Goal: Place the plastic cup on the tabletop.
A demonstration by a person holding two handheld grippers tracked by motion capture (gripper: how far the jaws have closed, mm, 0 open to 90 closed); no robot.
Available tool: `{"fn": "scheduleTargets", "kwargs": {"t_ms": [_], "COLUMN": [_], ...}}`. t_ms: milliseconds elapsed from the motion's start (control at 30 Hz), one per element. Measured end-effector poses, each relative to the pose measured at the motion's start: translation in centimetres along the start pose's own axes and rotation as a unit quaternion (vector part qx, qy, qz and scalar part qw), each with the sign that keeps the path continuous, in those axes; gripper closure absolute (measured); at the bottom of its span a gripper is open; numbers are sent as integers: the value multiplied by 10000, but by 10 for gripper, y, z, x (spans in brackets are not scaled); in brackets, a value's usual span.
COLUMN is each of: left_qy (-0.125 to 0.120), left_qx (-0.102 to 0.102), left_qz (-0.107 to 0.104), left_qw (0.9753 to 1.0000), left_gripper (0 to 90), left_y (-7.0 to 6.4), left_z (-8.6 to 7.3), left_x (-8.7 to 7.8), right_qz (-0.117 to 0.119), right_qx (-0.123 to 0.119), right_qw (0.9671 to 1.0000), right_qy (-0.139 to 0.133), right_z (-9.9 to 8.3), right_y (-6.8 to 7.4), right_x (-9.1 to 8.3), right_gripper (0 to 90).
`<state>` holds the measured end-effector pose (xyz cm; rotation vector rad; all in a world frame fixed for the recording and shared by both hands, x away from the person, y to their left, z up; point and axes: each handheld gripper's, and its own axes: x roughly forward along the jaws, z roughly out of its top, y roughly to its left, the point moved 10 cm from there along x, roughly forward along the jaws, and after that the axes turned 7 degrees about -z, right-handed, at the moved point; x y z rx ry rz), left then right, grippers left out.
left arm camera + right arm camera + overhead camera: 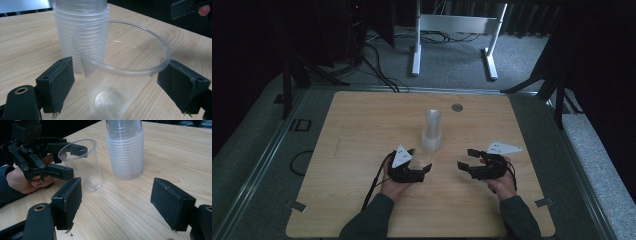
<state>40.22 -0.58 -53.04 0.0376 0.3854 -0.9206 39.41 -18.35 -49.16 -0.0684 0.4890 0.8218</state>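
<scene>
A tall stack of clear plastic cups point(432, 131) point(80, 37) point(126, 152) stands near the middle of the wooden table point(362, 125). In front of the stack, a single clear cup point(112, 100) point(85, 172) stands upright and empty. My left gripper point(422, 159) point(115, 85) point(77, 161) is open with one jaw on each side of this cup. One pad point(182, 85) meets the rim; the other pad point(58, 82) stands a little off the wall. My right gripper point(464, 158) point(116, 202) is open and empty, to the right of the single cup, pointing toward it.
A round metal grommet point(457, 107) sits in the tabletop behind the stack. Past the far edge, a white desk frame point(452, 25) stands on the grey floor, with cables point(377, 65) trailing beside it. Bare wood lies to the left and right of the stack.
</scene>
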Motion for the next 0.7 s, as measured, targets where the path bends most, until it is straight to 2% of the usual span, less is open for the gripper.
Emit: {"fn": "scheduleTargets", "kwargs": {"t_ms": [100, 133, 500, 600, 700], "left_qy": [-9, -12, 16, 79, 63], "left_qx": [-28, -97, -100, -39, -108], "left_qz": [21, 38, 52, 40, 26], "left_qw": [10000, 9999, 9999, 10000, 9999], "left_gripper": [125, 116, 111, 111, 111], "left_y": [2, 5, 9, 8, 8], "left_z": [0, -2, -8, -10, -12], "left_x": [-1, -6, -18, -20, -23], "right_qz": [-2, -5, -34, -49, -70], "right_qx": [1, 12, 27, 35, 50], "right_qw": [10000, 10000, 10000, 10000, 10000], "right_qy": [-4, -3, -12, -36, -50], "right_z": [0, 0, 0, 0, 1], "right_y": [0, -1, -2, -4, -6], "right_x": [0, 0, -1, -3, -4], "right_gripper": [249, 249, 249, 249, 249]}}
